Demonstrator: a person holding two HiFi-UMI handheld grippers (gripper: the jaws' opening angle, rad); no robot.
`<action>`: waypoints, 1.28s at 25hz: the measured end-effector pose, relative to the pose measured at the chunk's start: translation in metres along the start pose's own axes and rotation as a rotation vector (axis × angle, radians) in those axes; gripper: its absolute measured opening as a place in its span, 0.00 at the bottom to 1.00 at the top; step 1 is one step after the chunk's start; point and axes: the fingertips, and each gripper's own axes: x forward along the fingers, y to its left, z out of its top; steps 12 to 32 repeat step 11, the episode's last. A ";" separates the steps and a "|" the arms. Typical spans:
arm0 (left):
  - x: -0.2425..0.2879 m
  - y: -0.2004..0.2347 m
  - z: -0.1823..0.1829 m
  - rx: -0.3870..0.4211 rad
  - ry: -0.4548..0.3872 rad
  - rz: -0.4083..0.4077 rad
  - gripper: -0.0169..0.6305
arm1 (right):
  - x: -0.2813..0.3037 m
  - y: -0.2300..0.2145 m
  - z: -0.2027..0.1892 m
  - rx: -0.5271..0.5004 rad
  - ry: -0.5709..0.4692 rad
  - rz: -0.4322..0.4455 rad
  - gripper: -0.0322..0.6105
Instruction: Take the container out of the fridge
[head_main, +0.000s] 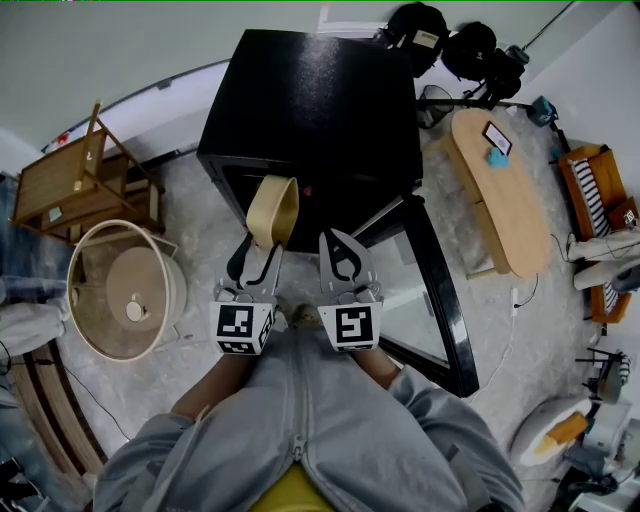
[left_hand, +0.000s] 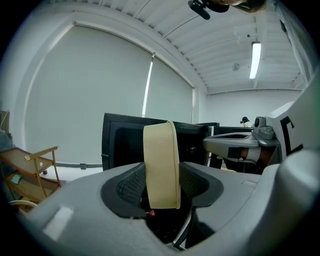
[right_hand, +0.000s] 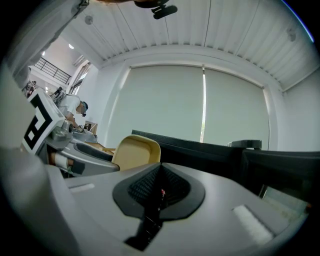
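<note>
In the head view a tan oval container (head_main: 272, 212) stands on edge just in front of the black fridge (head_main: 310, 110), outside its dark opening. My left gripper (head_main: 258, 252) is shut on the container's lower rim. From the left gripper view the container (left_hand: 161, 165) rises upright between the two ribbed pads (left_hand: 131, 186), which press on it from both sides. My right gripper (head_main: 344, 258) hangs beside it to the right, shut and empty, with its pads (right_hand: 150, 186) closed together. The right gripper view catches the container (right_hand: 135, 152) at the left.
The fridge door (head_main: 435, 300) stands swung open to the right, close to my right gripper. A wooden rack (head_main: 80, 180) and a round basket (head_main: 125, 290) sit on the floor at the left. An oval wooden table (head_main: 500, 190) stands at the right.
</note>
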 end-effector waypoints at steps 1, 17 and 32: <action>0.000 0.000 0.000 0.001 0.000 -0.001 0.35 | 0.000 0.000 -0.001 -0.003 0.001 0.002 0.04; 0.001 -0.002 -0.002 0.006 -0.001 -0.009 0.35 | 0.001 0.002 -0.009 -0.001 -0.005 0.009 0.04; 0.001 -0.002 -0.002 0.006 -0.001 -0.009 0.35 | 0.001 0.002 -0.009 -0.001 -0.005 0.009 0.04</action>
